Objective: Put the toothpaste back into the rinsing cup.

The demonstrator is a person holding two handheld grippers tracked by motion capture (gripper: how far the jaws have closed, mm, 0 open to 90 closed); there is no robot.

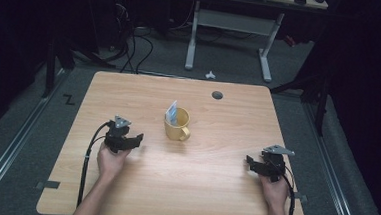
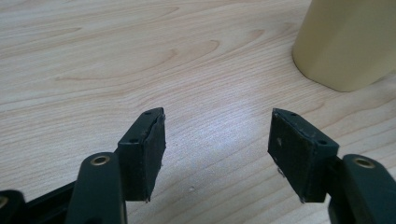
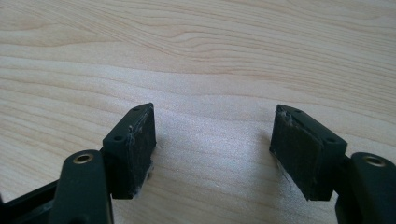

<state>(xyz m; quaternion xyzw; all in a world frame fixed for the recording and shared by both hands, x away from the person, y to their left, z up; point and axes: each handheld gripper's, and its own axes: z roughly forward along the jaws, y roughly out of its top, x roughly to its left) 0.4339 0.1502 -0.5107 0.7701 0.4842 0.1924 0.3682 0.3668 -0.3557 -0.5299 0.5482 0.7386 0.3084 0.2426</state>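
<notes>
Near the middle of the bench point(image 1: 123, 193) stands a yellow mug point(image 1: 176, 126), upright, with its handle point(image 1: 184, 134) turned toward you and a pale blue packet point(image 1: 172, 113) leaning inside against the far-left rim. Your left hand-held gripper point(image 1: 135, 138) rests on the wood just left of the mug, its jaws parted with nothing between them; in the left gripper view the mug's wall point(image 2: 345, 42) rises close ahead and to one side of the pads point(image 2: 156, 154). Your right hand-held gripper point(image 1: 251, 162) sits well apart, toward the right edge, also spread over bare wood.

Treat the mug as stiff, fairly heavy for its size and probably glazed, so the pads may slide on its smooth wall. It looks wider than the gap your jaws stand at now, so a grip across the whole body seems unlikely. Pinching the rim, one pad inside and one outside, or closing on the handle looks more promising. The packet is likely light and thin; it will bend or slip deeper if nudged. Take it by its upper edge, where it stands clear of the rim, and keep the mug from tipping.
</notes>
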